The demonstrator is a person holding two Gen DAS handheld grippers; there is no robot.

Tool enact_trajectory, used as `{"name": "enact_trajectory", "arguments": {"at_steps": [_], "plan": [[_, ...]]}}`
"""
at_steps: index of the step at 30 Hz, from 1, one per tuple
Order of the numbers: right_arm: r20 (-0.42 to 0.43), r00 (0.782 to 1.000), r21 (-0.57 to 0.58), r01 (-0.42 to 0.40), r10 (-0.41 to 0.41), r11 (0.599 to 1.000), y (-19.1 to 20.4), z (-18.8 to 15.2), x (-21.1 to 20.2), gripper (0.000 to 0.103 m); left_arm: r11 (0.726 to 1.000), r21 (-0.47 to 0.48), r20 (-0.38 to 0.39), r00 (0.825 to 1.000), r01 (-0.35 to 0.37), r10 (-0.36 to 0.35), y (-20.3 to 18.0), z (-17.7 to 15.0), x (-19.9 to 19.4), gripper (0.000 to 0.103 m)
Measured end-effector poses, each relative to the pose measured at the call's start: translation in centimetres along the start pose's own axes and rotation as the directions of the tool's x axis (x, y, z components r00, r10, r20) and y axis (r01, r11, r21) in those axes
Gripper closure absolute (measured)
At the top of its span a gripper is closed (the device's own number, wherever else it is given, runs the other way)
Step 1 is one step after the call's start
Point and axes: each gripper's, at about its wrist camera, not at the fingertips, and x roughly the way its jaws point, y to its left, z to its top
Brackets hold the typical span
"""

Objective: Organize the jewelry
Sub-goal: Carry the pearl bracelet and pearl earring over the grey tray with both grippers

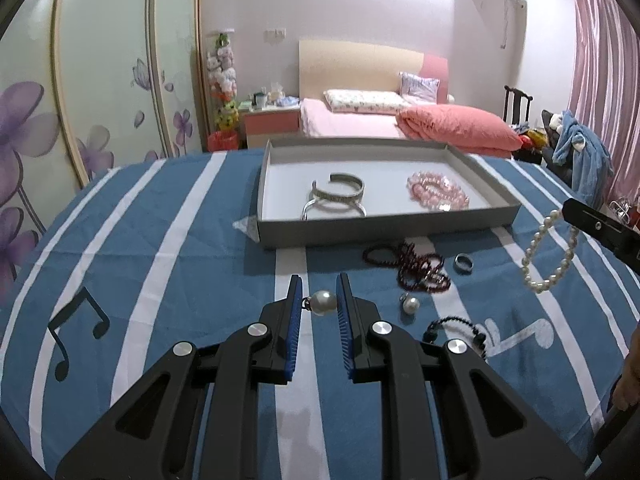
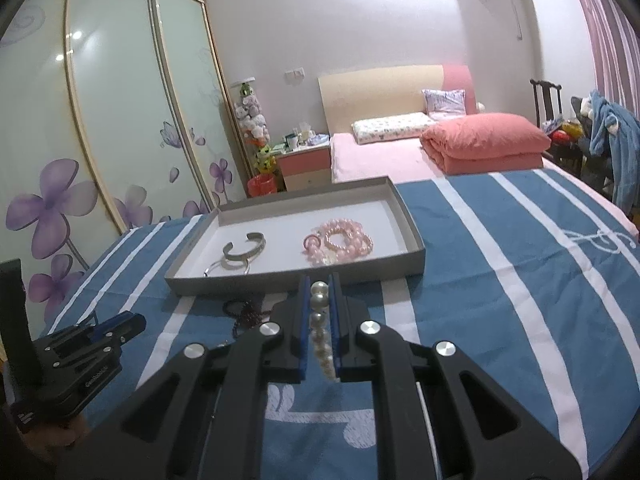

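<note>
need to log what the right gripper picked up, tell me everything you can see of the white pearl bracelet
The white pearl bracelet is a loop of round, glossy, off-white beads, pearl-like in look, strung closely together. It is off the blue striped cloth, pinched between the blue pads of the right gripper, whose fingers are shut on it. In the left wrist view most of the loop hangs free below the fingers, sagging into a U. In the right wrist view the beads run in a line between the pads. Only the pads touch it.
</note>
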Motion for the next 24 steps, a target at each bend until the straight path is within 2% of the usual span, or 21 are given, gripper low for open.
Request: {"name": "enact_trajectory", "arguments": {"at_steps": [13,24], "plan": [[0.109,0.994,-0.067,0.013,-0.005,0.998,2.2,0.9,-1.5,0.093,0.999,0.015,0.152,0.988,-0.034,0.031,-1.4,1.3,-2.2,0.085],[0.213,0.977,-0.113,0.035,-0.010,0.993,3.4,2.4,-1.9,0.093,0.999,-0.002,0.265,0.963,-0.050,0.049,-2.1,3.5,-3.0,0.085]]}}
